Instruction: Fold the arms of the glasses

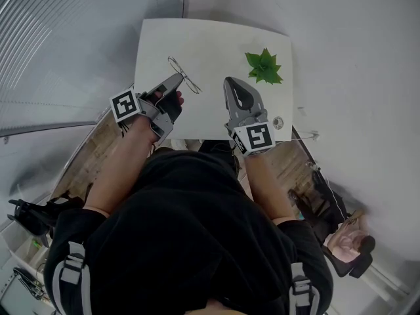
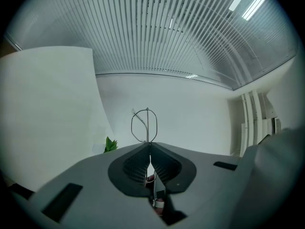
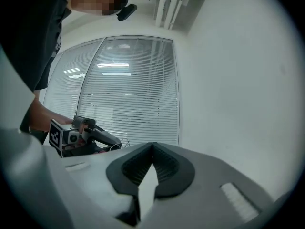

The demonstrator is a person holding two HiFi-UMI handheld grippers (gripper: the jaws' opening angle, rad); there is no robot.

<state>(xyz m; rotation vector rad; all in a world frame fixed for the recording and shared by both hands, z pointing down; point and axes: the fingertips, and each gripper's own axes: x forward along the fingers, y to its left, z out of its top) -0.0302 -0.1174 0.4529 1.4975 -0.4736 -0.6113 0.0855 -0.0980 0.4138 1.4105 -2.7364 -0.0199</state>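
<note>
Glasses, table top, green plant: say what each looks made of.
Glasses: thin bare metal wire by the look, a fine grey line with no thick rim; lenses not discernible. Table top: smooth matte white, probably laminate or painted board; no grain shows. Green plant: stiff, even-coloured pointed leaves, possibly plastic, though a live succulent cannot be ruled out.

Green plant set on white table, near far right corner. Slatted blinds seen at left.
</note>
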